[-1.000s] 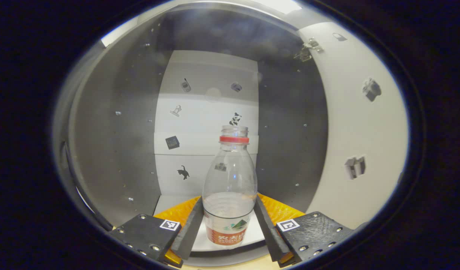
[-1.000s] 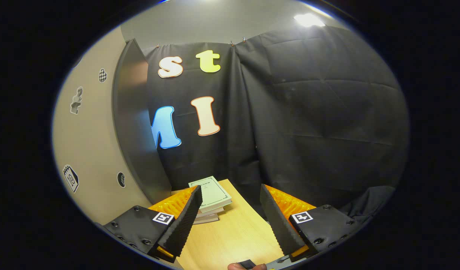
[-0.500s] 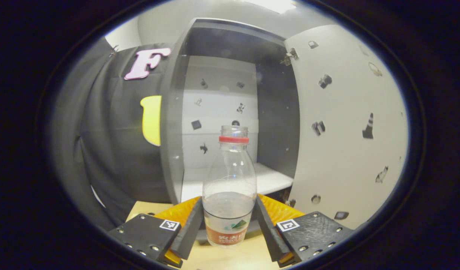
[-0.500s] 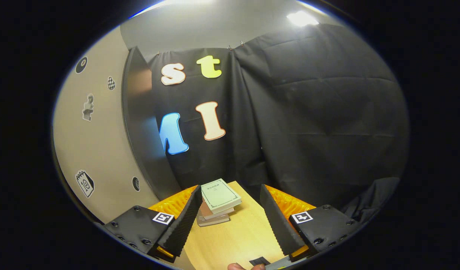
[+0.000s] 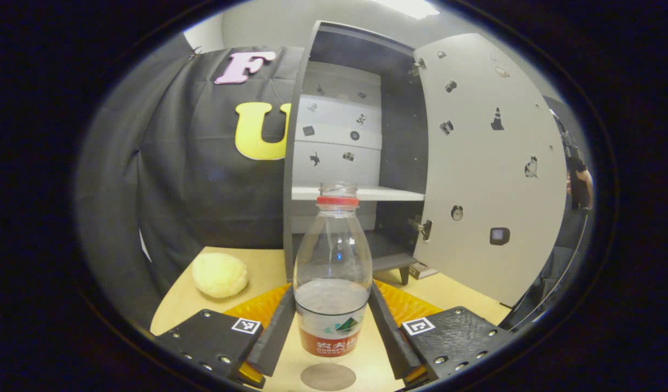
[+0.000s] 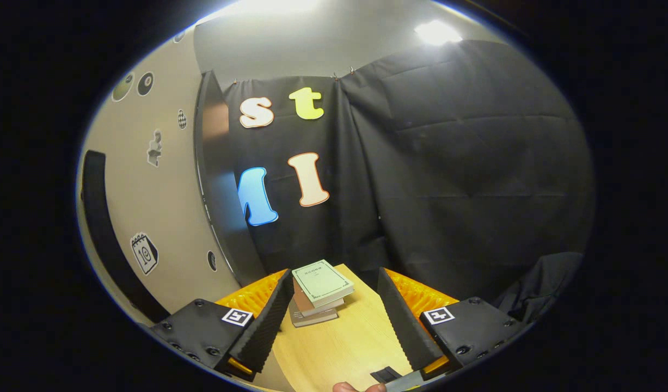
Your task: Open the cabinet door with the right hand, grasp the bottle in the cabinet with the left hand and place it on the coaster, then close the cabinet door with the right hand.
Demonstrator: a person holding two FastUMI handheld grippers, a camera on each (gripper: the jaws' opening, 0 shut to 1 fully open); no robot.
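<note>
- The bottle (image 5: 332, 272) stands upright between the fingers of the left hand-held gripper (image 5: 331, 326), which press on both its sides at label height; it is out of the cabinet (image 5: 347, 147) and appears to be held above the counter (image 5: 181, 302).
- The bottle is clear, has no cap on its open neck, and holds some water in its lower part.
- The coaster (image 5: 328, 376), a grey disc, lies on the counter just below and in front of the bottle's base.
- The cabinet door (image 5: 489, 179) stands wide open to the right of the bottle, well apart from it.
- A pale round lump (image 5: 219, 274) sits on the counter to the left, clear of the coaster.
- The right hand-held gripper (image 6: 334, 321) has its fingers spread with nothing between them, over the counter near a stack of books (image 6: 318, 291).
- Risk: with no cap, a tilt on the way down would likely spill water; a base landing off the coaster's edge could leave the bottle rocking.
- Risk: the smooth, thin wall may slip or buckle under the squeeze.
- Hard to tell: the coaster's near edge is cut off, so its alignment under the base is uncertain.
</note>
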